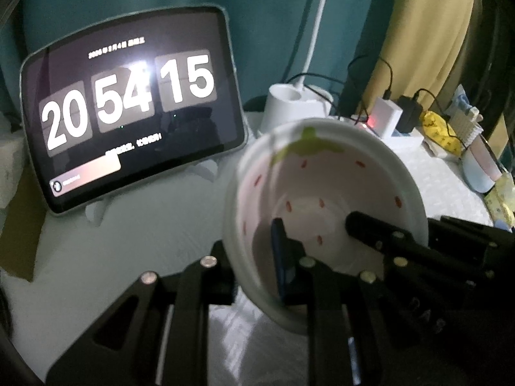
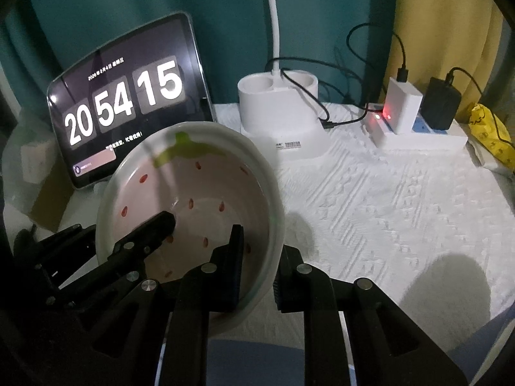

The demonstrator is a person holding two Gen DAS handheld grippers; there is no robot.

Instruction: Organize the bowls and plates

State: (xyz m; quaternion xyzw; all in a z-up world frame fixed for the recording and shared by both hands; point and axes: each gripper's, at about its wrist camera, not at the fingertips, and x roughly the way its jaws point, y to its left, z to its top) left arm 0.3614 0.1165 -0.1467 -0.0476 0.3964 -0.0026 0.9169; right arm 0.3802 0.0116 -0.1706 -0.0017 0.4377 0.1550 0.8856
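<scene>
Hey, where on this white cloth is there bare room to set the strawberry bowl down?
The pink strawberry-painted bowl, gripped by the left gripper and right gripper, has bare white textured cloth to its right, before the white lamp base and white power strip. The back edge is crowded; the clock tablet stands at back left.

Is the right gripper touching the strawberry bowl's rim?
Touching. The right wrist view shows the right gripper with jaws clamped across the rim of the strawberry bowl, one finger inside the wall, the other outside.
</scene>
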